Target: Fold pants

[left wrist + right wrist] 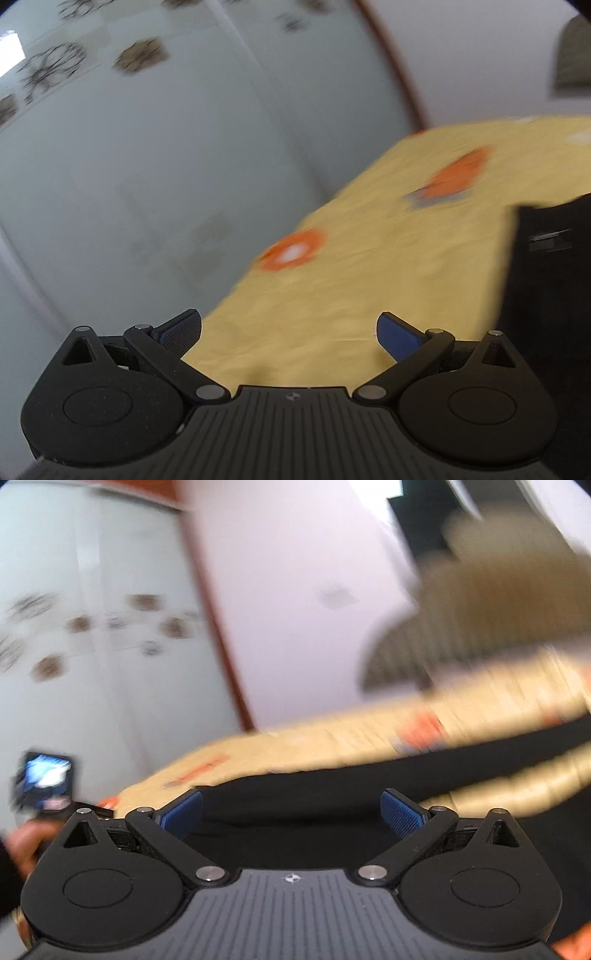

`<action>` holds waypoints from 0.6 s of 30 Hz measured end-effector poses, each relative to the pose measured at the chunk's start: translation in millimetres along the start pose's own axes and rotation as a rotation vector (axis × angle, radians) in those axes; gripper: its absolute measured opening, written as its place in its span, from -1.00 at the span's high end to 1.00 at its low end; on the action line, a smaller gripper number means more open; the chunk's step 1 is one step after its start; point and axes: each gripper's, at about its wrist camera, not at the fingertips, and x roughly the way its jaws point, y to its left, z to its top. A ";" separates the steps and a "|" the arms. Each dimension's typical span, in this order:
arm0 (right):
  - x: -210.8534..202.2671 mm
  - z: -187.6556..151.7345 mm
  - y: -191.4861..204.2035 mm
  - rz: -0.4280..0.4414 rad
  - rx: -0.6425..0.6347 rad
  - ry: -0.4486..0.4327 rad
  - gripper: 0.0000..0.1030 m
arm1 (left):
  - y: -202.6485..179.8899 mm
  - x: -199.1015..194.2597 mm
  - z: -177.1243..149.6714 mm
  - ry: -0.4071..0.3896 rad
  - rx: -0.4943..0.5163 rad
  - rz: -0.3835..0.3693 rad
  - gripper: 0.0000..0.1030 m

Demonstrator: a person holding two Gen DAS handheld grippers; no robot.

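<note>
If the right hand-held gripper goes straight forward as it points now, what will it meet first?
Probably the black pants. The right hand-held gripper is open, and the dark cloth lies directly ahead on the yellow bedsheet. Blur makes depth uncertain.

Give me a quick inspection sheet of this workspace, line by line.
Surface: yellow bedspread with orange flower prints, blurred.
Job's things: black pants lying on the bedspread; fold state unclear.
Clutter: nothing seen.
Grippers: left gripper open, empty, over the bedspread; right gripper open, empty, over the pants.
Cables: nothing seen.
Surroundings: pale patterned wardrobe doors, white wall, blurred striped pillow.
</note>
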 end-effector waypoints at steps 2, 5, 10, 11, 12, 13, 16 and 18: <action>15.6 4.2 -16.9 -0.084 0.104 0.096 -1.00 | -11.3 -36.0 4.2 -0.010 0.023 -0.171 -1.00; 25.1 0.2 -23.6 -0.205 0.130 0.138 -1.00 | -39.2 -85.2 3.6 -0.006 0.081 -0.412 -1.00; 32.7 1.3 -30.0 -0.319 0.093 0.183 -1.00 | -93.4 -149.6 -13.1 -0.046 0.190 -0.621 -1.00; 29.9 -0.2 -21.6 -0.339 0.070 0.186 -1.00 | -104.0 -157.1 -15.2 -0.050 0.203 -0.645 -1.00; 30.6 0.1 -19.5 -0.352 0.053 0.190 -1.00 | -110.9 -163.0 -14.3 -0.049 0.212 -0.662 -1.00; 31.2 0.2 -17.8 -0.359 0.042 0.193 -1.00 | -117.6 -167.0 -16.7 -0.049 0.218 -0.675 -1.00; 30.8 1.4 -12.8 -0.378 0.006 0.197 -1.00 | -129.0 -175.8 -24.1 -0.057 0.211 -0.684 -1.00; 33.3 1.0 -7.2 -0.389 -0.022 0.207 -1.00 | -133.8 -174.9 -27.7 -0.060 0.211 -0.673 -1.00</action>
